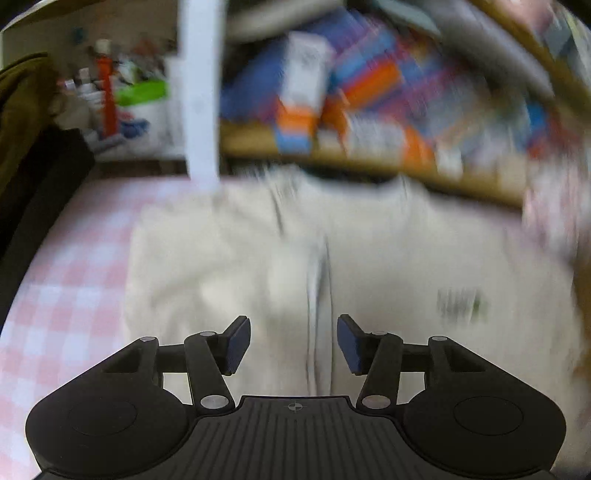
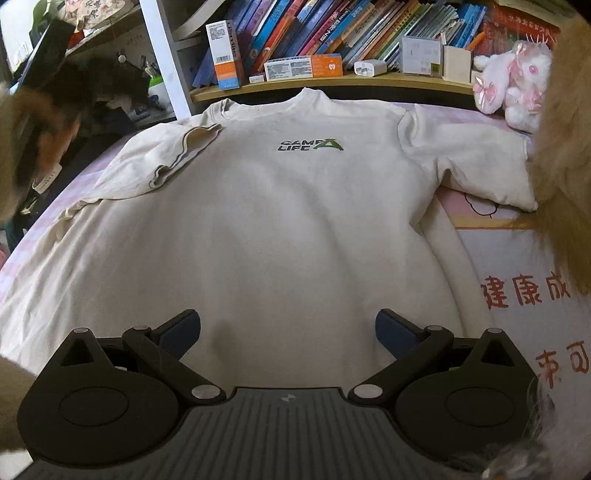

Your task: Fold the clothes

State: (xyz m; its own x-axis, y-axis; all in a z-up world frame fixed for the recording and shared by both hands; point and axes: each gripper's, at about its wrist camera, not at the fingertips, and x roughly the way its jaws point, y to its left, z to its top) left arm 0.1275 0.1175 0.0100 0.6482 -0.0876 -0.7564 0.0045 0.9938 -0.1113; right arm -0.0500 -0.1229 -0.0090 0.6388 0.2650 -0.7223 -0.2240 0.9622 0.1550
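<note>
A cream T-shirt (image 2: 280, 206) lies spread face-up on a bed, collar toward the bookshelf (image 2: 332, 79) at the head and hem toward the person holding the tools, so its long axis runs straight away from both grippers. The right gripper (image 2: 288, 330) hovers over the lower middle of the shirt, below the printed chest logo (image 2: 310, 145), its jaws spread wide with only flat cloth beneath and nothing between them. The left gripper (image 1: 293, 343), seen through a blurred view, hangs over the same shirt nearer its left half, jaws parted about halfway and straddling a raised lengthwise fold (image 1: 319, 295) without the pads pressing on it; it holds nothing. The left sleeve (image 2: 173, 155) is already turned in over the shirt's body beside the logo, while the right sleeve (image 2: 472, 162) lies flat outward, well apart from either tool; the right gripper looks the nearer to it, so folding that side in likely falls to the right hand. Under the shirt is a pink-and-white checked sheet (image 1: 66, 266), soft and liable to drag with the cloth. Along the shelf stand rows of books (image 2: 332, 29) and small boxes, a pink plush rabbit (image 2: 517, 85) sits at its right end, and a white upright post (image 2: 162, 55) rises at its left. A furry tan cuff (image 2: 561, 147) crowds the right edge of the right wrist view.
</note>
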